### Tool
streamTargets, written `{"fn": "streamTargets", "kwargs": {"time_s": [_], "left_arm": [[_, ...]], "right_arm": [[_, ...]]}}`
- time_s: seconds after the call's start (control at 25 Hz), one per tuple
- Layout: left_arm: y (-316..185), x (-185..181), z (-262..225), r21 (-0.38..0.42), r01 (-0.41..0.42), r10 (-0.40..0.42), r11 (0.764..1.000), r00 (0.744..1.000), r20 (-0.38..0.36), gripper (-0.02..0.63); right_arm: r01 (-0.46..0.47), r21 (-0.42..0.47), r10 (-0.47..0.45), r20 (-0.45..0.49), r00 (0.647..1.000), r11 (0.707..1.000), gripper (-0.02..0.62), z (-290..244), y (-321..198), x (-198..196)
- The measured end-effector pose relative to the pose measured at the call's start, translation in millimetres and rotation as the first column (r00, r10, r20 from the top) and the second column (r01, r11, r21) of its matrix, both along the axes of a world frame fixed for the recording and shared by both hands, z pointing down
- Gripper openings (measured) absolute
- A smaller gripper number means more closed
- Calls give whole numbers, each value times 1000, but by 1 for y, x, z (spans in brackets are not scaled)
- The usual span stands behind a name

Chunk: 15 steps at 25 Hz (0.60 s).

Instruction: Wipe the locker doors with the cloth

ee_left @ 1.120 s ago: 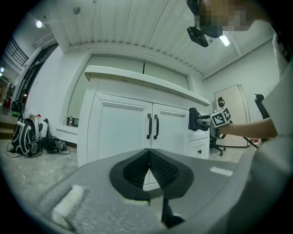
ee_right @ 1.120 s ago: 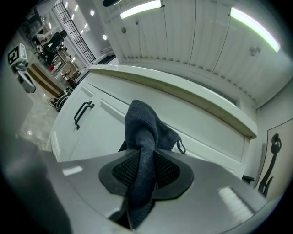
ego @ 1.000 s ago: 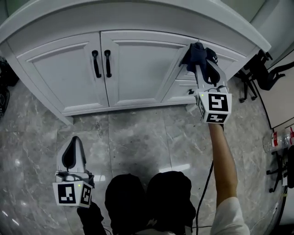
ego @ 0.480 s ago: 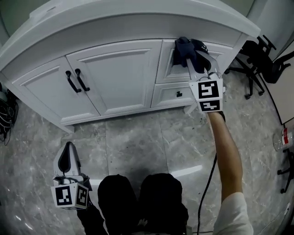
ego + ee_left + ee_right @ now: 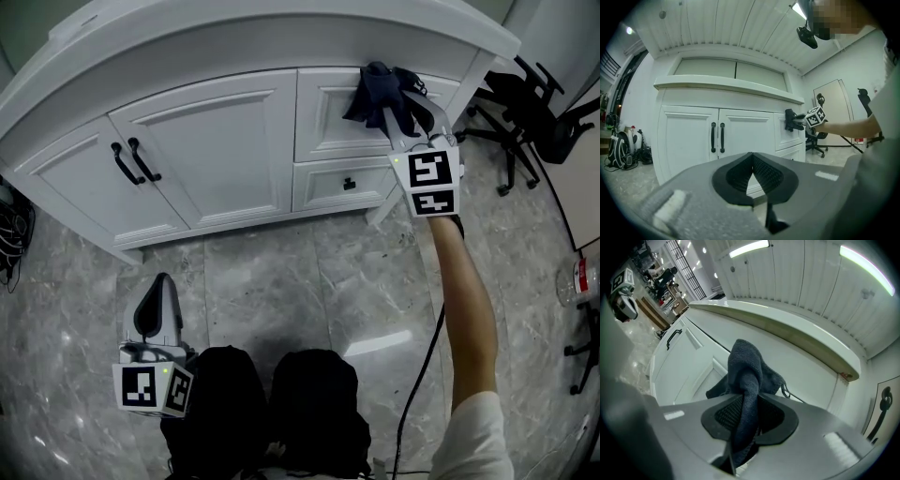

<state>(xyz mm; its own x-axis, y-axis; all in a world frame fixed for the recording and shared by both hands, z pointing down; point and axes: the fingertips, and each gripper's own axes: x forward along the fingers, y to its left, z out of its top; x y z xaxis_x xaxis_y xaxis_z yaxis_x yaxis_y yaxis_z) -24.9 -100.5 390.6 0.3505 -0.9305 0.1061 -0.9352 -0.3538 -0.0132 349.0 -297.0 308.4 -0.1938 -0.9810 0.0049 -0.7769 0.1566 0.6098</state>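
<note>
The dark blue cloth [image 5: 378, 92] is pinched between my right fingers [image 5: 401, 111]. They are closed on a fold of it, and the rest bunches up past the tips [image 5: 743, 380]. The bunch sits against the upper drawer front [image 5: 323, 112] at the right end of the white cabinet, just under the overhanging cabinet top [image 5: 234, 37]. The cloth's own bulk hides the contact spot, so I cannot tell how much of it presses on the panel.

My left fingers [image 5: 160, 281] are closed tip to tip with nothing between them [image 5: 751, 157]. They are held low, well apart from the cabinet and pointing toward it.

Below the cloth is the lower drawer with its small black knob [image 5: 349, 184]. To the left are the two doors [image 5: 211, 150] with a pair of black handles [image 5: 129, 161].

The floor [image 5: 281, 272] is grey marbled tile. A black office chair [image 5: 539, 117] stands to the right. A bottle [image 5: 583, 279] is cut off at the frame's right edge.
</note>
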Motion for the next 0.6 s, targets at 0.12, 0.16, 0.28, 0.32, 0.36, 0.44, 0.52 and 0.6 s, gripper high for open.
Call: {"fn": "streamTargets", "kwargs": {"time_s": [0.12,0.16,0.28,0.32,0.36,0.44,0.52,0.6], "left_arm": [[0,15,2,-5,-26,26,1000,1000,11,2],[-1,17,2,-6,-30,30,1000,999,15,2],[-2,20,2,-8,-30,30,1000,999,20,2],[-2,20,2,-7,-28,28,1000,999,21,2],[-2,21,2,-7,-27,27,1000,999,22,2],[-3,23,3,-6,-26,26,1000,999,23,2],[-4,25,3,-6,-27,28,1000,999,25,2],[-3,27,4,-9,-31,31,999,999,29,2]], "right_arm": [[-29,0,29,6,1000,1000,83,1,0,19],[-41,1,41,5,999,999,83,1,-1,27],[-81,-4,81,2,997,997,83,4,-1,52],[-96,-7,96,4,995,995,83,5,-1,61],[-109,-9,109,7,994,994,83,6,-1,69],[-125,-5,125,8,992,992,83,6,-2,80],[-130,4,130,-10,991,992,83,6,-2,83],[-133,11,133,-15,991,991,83,7,-1,85]]}}
